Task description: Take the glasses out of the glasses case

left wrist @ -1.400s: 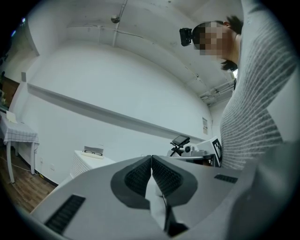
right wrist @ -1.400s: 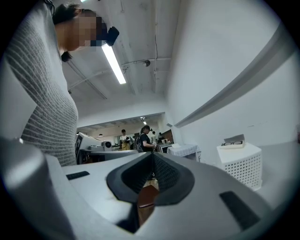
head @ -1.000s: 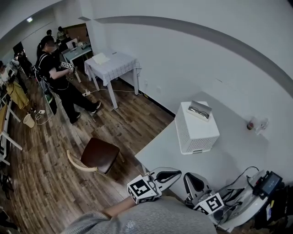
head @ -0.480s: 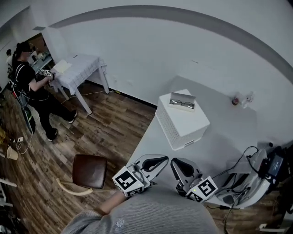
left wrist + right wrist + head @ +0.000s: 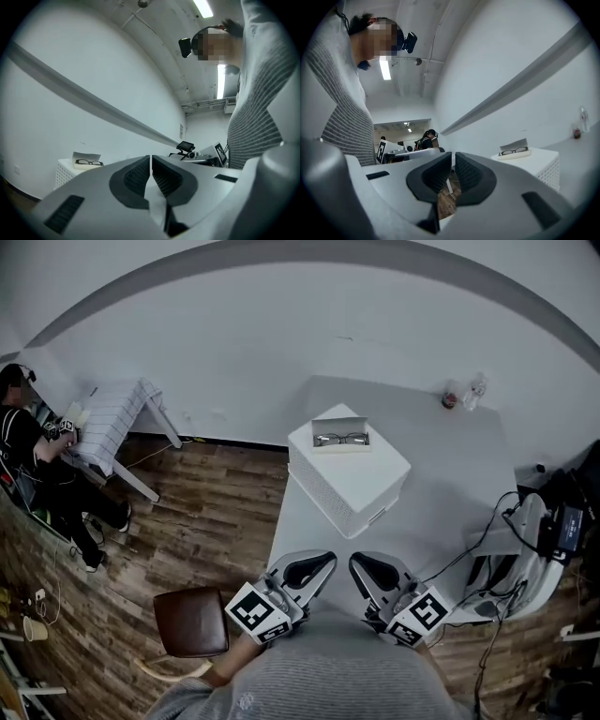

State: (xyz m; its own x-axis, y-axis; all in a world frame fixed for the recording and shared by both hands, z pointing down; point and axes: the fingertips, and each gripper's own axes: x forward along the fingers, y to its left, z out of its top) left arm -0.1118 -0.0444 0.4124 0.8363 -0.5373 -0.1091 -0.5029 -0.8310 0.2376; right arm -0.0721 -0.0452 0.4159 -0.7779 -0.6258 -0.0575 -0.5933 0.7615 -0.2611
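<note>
Both your left gripper (image 5: 330,560) and right gripper (image 5: 354,562) are pinched closed and empty, so a closed push at the glasses (image 5: 340,439) in the glasses case (image 5: 339,424) at twelve o'clock could bump it off the white box (image 5: 361,486).

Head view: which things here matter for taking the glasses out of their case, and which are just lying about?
For the job: glasses, open glasses case, white box under it, left tool, right tool.
Lying about: small bottles by the wall, cabled device, brown chair.
</note>
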